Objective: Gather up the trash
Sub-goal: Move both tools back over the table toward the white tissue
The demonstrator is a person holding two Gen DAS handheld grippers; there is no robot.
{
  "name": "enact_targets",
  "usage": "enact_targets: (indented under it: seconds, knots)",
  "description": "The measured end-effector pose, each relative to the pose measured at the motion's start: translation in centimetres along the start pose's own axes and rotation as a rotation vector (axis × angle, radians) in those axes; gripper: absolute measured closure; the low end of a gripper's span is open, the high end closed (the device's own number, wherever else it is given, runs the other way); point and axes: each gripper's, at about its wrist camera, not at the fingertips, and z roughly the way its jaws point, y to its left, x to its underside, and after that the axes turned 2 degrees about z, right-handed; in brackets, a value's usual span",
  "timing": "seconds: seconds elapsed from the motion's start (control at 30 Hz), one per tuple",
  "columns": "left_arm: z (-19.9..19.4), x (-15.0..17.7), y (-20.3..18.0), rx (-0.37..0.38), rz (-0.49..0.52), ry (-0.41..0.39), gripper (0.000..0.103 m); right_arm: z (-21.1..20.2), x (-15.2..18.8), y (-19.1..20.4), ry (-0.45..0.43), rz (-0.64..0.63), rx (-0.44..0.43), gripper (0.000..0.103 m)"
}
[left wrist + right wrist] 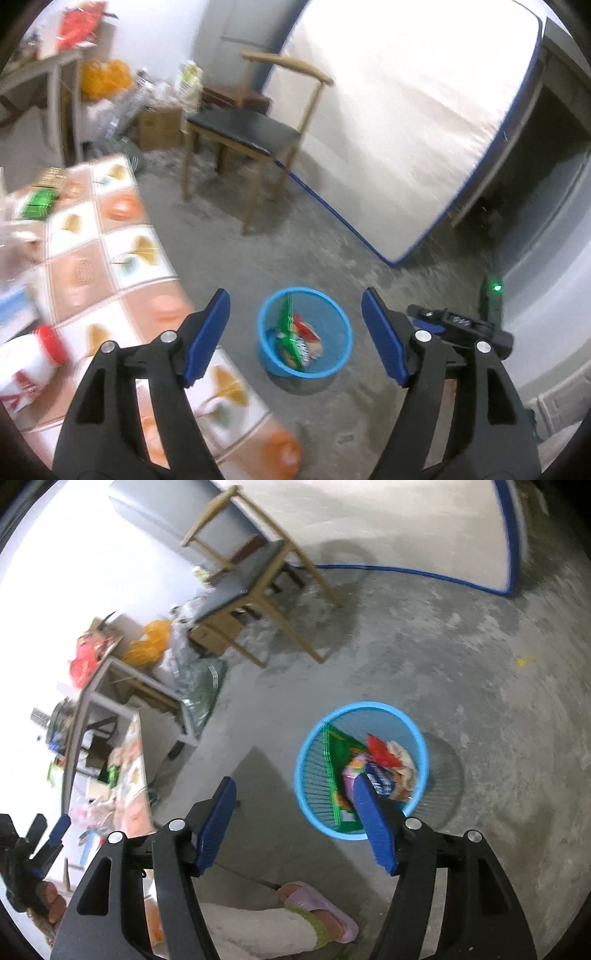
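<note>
A blue mesh waste basket (334, 363) (314, 794) stands on the concrete floor and holds crumpled wrappers (295, 341) (369, 764), green, red and white. My left gripper (295, 336) hangs open high above it, nothing between its blue pads. My right gripper (299, 823) is also open and empty, above the floor just left of the basket; its right finger overlaps the basket's near rim in the right wrist view. A white bottle with a red cap (31, 360) lies on the patterned tablecloth (122, 266) at the left. The right gripper's body (458, 325) shows at the right of the left wrist view.
A wooden chair (243, 133) (255, 587) stands behind the basket, beside a mattress (406, 122) leaning on the wall. Bags, boxes and a small table (40, 74) crowd the far corner. A person's leg and pink slipper (317, 908) are on the floor below my right gripper.
</note>
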Motion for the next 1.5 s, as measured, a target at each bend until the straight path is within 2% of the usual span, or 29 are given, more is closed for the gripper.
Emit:
enact_targets:
  seconds: [0.17, 0.33, 0.53, 0.63, 1.0, 1.2, 1.33, 1.43, 1.5]
  knots:
    - [-6.2, 1.9, 3.4, -0.099, -0.045, -0.086, 0.028, -1.0, 0.3, 5.6, 0.009, -0.098, -0.096, 0.038]
    - [-10.9, 4.0, 6.5, -0.218, -0.085, -0.160, 0.026, -0.8, 1.2, 10.5, 0.056, -0.190, -0.172, 0.038]
    - [-16.2, 7.0, 11.0, -0.331, -0.194, -0.231, 0.023, 0.9, 3.3, 16.0, 0.159, -0.283, -0.249, 0.038]
    - [-18.0, 8.5, 12.9, -0.359, -0.248, -0.248, 0.023, 1.7, 4.6, 18.5, 0.207, -0.312, -0.271, 0.038]
    - [-20.4, 12.1, 19.3, -0.386, -0.395, -0.277, 0.023, 6.3, 9.2, 27.4, 0.384, -0.391, -0.357, 0.037]
    - [-20.3, 12.2, 21.3, -0.378, -0.417, -0.282, 0.023, 9.0, 11.4, 31.9, 0.472, -0.413, -0.402, 0.037]
    - [-19.9, 11.9, 23.2, -0.368, -0.440, -0.288, 0.023, 11.4, 12.4, 35.3, 0.556, -0.368, -0.438, 0.037]
    - [-19.6, 11.3, 24.2, -0.345, -0.450, -0.294, 0.023, 12.7, 12.7, 37.3, 0.571, -0.366, -0.451, 0.037]
    - [-19.5, 10.8, 24.8, -0.321, -0.452, -0.301, 0.023, 14.1, 12.9, 38.6, 0.569, -0.372, -0.425, 0.037]
